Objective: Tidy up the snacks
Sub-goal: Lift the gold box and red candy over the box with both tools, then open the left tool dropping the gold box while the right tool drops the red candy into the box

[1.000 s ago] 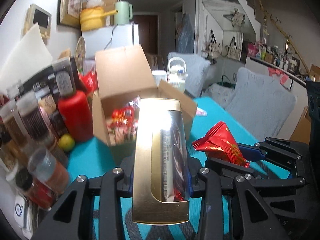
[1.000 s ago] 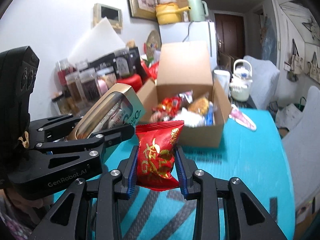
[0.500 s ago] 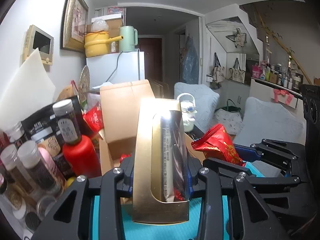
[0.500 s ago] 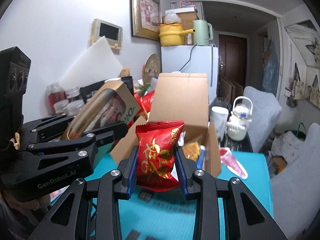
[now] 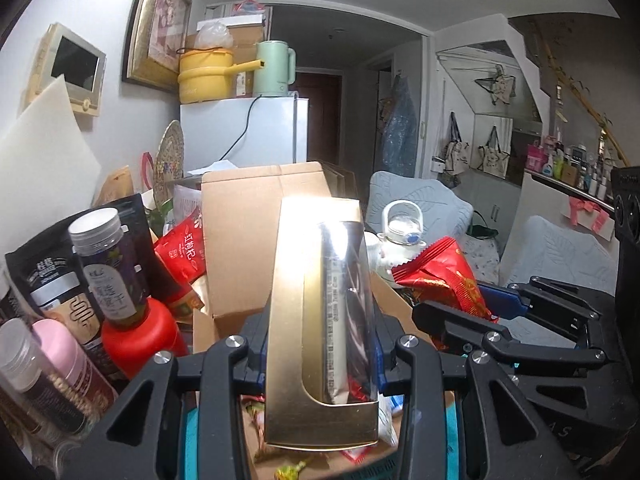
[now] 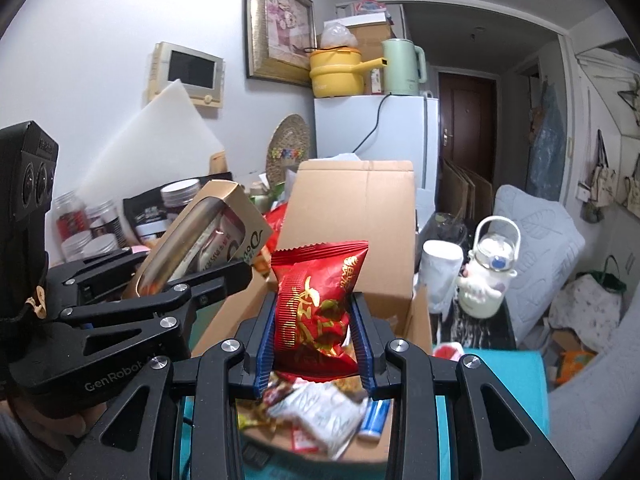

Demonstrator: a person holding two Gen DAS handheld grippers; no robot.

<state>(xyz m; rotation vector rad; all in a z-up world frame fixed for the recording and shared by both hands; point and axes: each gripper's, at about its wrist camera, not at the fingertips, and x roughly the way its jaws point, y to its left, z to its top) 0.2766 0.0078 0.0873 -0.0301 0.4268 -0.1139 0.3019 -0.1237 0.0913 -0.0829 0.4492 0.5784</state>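
My left gripper is shut on a long gold snack box with a clear window, held upright over the open cardboard box. My right gripper is shut on a red snack packet with gold print, also above the cardboard box. Loose wrapped snacks lie inside it under the packet. In the right wrist view the left gripper with the gold box sits to the left. In the left wrist view the right gripper and red packet are at the right.
Jars, bottles and pouches crowd the left beside a red bottle. A white kettle-shaped bottle and a white cup stand right of the box. The teal table top shows on the right. A white fridge stands behind.
Both grippers moved forward and a little up, from over the teal table to above the open cardboard box, each still holding its snack. The box looms larger and nearer.
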